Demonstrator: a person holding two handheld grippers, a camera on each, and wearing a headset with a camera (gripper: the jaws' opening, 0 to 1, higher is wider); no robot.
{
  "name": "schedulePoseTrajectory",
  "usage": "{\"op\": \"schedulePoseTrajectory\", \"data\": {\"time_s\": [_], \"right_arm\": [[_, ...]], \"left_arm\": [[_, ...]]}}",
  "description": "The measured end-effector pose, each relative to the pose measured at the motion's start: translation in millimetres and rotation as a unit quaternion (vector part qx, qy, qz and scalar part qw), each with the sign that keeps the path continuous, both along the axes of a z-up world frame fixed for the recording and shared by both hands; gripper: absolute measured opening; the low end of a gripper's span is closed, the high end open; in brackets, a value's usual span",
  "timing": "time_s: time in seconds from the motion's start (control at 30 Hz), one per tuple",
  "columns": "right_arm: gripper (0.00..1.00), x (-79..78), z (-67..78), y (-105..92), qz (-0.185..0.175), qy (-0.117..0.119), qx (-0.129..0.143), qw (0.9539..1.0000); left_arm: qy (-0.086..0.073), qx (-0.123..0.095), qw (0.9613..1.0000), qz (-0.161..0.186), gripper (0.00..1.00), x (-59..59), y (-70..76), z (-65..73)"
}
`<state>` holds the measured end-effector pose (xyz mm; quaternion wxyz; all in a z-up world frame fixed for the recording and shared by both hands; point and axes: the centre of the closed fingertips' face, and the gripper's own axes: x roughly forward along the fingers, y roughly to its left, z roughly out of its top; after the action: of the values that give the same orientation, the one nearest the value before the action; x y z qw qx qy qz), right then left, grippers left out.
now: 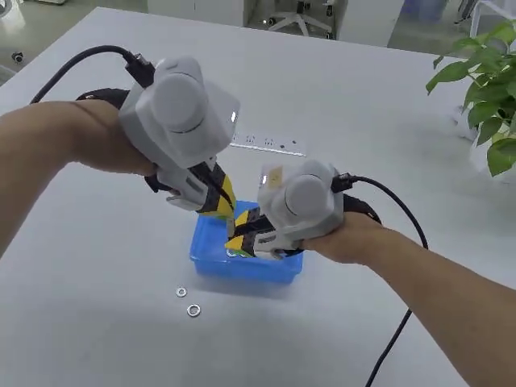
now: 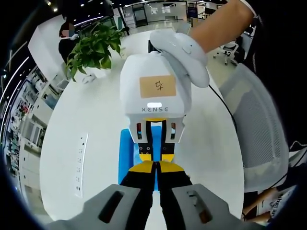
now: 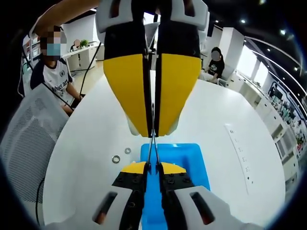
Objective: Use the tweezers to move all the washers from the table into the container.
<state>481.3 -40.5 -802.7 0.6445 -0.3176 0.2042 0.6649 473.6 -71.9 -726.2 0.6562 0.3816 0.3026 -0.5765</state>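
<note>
The left gripper (image 2: 156,167) and the right gripper (image 3: 152,167) meet tip to tip above the blue rectangular plastic container (image 1: 242,271). The container stands on the white table (image 1: 97,266), near the centre.

Left gripper: the black jaws with yellow tips stand narrow, almost together. In the right gripper view the thin metal tweezers (image 3: 152,143) emerge from between these jaws and are clamped there.

Right gripper: the jaws are also narrow. The lower end of the tweezers runs between the yellow tips, which press on it from both sides. The tweezers therefore span the gap between the two grippers, directly over the open container.

The tweezer tips are hidden behind the right gripper's jaws. It cannot be told whether they hold a washer.

Two small silver metal ring washers (image 1: 181,292) (image 1: 193,310) lie on the table, just outside the container's near-left corner. They are close together but apart, and clear of both grippers.

A white flat power strip (image 1: 266,143) lies on the table beyond the container. A green leafy plant (image 1: 484,89) stands at the far right.
</note>
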Motion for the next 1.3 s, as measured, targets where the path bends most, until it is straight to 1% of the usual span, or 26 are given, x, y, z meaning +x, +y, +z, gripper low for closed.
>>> {"op": "schedulePoseTrajectory", "data": {"time_s": [0.17,0.43,0.67,0.83,0.93,1.3], "right_arm": [[0.11,-10.8,1.5,1.5,0.002,0.000,0.002,1.0000],[0.12,-29.0,-3.9,4.2,0.005,0.004,0.005,1.0000],[0.12,-41.2,-10.1,6.1,0.010,0.005,0.006,0.9999],[0.12,-50.5,-18.1,8.5,0.015,0.009,0.003,0.9998],[0.12,-55.0,-22.8,10.1,0.019,0.012,0.003,0.9997],[0.12,-63.0,-35.4,17.3,0.025,0.021,0.004,0.9994]], "left_arm": [[-0.001,0.004,1.0000,0.000,0.05,-10.8,1.6,0.6],[0.004,0.009,0.9999,0.001,0.05,-26.3,3.8,-4.5],[0.007,0.012,0.9999,0.000,0.05,-40.1,4.9,-11.5],[0.015,0.013,0.9998,0.003,0.05,-49.5,7.7,-20.3],[0.018,0.013,0.9997,0.005,0.05,-53.1,9.8,-24.0],[0.025,0.011,0.9995,0.016,0.05,-57.6,16.8,-36.4]]}}
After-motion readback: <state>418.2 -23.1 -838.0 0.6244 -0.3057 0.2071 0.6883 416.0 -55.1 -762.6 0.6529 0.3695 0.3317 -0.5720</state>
